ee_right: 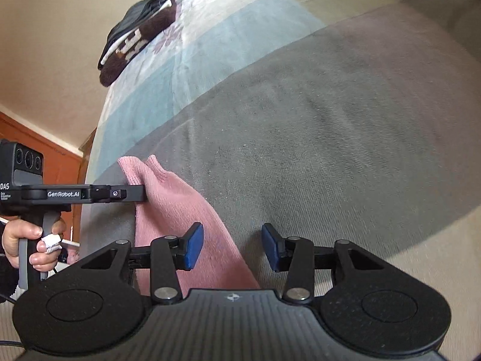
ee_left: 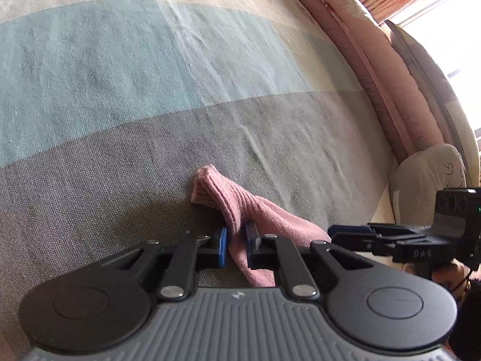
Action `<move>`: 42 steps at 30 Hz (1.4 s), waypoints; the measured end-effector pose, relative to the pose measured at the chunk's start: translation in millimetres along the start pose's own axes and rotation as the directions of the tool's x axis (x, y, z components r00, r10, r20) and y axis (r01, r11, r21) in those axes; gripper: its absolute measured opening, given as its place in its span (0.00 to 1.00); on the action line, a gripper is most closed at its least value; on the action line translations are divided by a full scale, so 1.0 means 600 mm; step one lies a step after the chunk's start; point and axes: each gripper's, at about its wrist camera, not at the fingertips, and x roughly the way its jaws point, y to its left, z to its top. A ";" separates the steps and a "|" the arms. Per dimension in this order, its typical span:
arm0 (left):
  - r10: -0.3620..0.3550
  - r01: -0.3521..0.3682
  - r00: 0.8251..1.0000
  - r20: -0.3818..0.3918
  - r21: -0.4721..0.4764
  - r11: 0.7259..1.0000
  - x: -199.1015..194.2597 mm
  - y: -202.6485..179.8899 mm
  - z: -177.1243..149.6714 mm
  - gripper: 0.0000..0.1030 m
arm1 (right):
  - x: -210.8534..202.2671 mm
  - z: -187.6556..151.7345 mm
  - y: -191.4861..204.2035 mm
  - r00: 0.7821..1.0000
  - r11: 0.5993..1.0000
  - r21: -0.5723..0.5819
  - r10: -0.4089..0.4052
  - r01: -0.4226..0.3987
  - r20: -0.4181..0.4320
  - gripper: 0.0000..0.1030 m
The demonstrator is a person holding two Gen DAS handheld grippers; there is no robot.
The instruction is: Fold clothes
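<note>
Since your left gripper (ee_left: 236, 242) pinches the pink sock (ee_left: 240, 210) near its cuff, w/ the rest lying on the bed sheet (ee_left: 150, 90), it's anchored; right gripper (ee_right: 232, 246) hangs half-open, empty, prob. for the free end.

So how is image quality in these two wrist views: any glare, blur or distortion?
Left wrist view: the window at upper right is blown out to white; the pink garment is sharp; fisheye bends the bedspread stripes. Right wrist view: even, softer light, slight smear on the bedspread toward the right edge, dark corner vignetting.
</note>
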 end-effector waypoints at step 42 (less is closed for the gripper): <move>0.142 -0.075 0.989 -0.048 0.664 0.744 0.033 -0.227 -0.007 0.40 | -0.238 -0.240 -0.118 0.938 0.915 0.242 -0.344 0.324 0.043 0.34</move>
